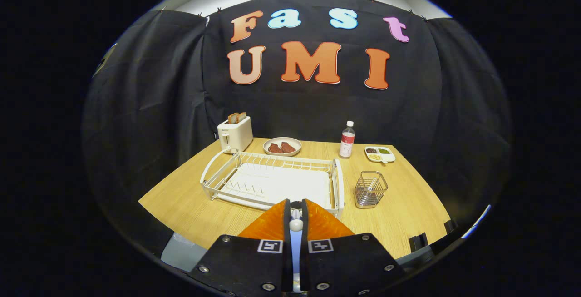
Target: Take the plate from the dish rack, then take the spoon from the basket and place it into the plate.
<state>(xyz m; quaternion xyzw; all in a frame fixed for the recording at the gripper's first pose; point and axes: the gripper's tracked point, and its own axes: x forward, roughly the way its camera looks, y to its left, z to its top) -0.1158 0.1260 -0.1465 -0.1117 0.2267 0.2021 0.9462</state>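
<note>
The hand-held gripper [296, 213] sits nearest, its two fingers drawn close together with only a narrow slit between them. In that slit a small pale rounded thing [296, 224] shows — what it is, and whether the fingers press on it, I cannot tell.

Just ahead of the fingertips stands the rack [272, 181], a white wire frame over a white tray, its near rim almost touching the tips. Its slots look bare; no plate can be made out in it.

Ahead and to the right of the fingers, just beside the rack's right end, stands the basket [371, 189], a small wire holder on the tabletop [190, 206]. Something thin leans inside it — too small to tell whether it is the spoon.

Beyond the rack, along the far edge, stand a white toaster [234, 134] with two slices of toast [237, 117] sticking up, then a round dish [282, 146] with two dark red pieces in it, then an upright bottle [347, 140] with a red label, then a small white divided tray [379, 153] holding dark and green bits.
</note>
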